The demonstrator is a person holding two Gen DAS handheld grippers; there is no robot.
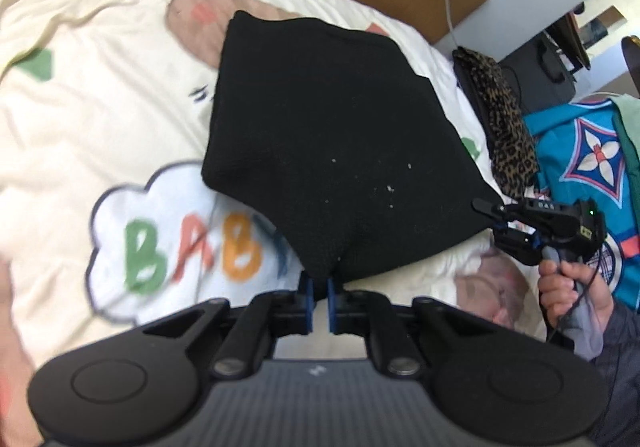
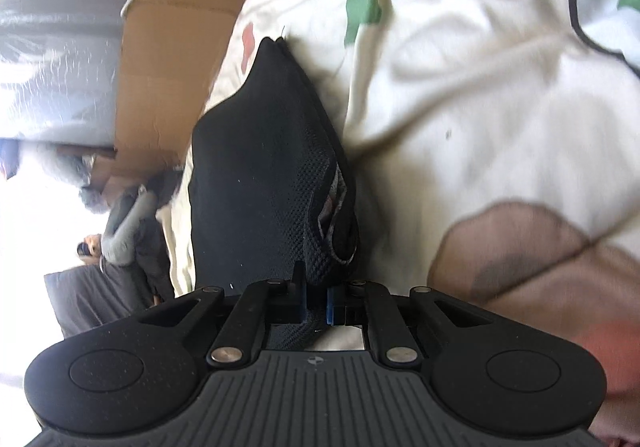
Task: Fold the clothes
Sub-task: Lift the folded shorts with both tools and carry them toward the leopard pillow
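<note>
You had both tongs, left (image 1: 319, 289) and right (image 2: 316, 297), pinched on the black garment (image 1: 328, 135); level corners mattered.

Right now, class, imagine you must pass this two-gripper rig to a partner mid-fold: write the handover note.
Left gripper: shut on the near edge of the black knit garment.
Right gripper: shut on the garment's right corner, held by a hand.
The garment lies over the cream cartoon-print blanket, lifted at both gripped points.
Done: it already looks folded to a compact shape.
Left: finish the fold, lay it flat, release. A leopard-print cloth waits at the blanket's right edge.
</note>
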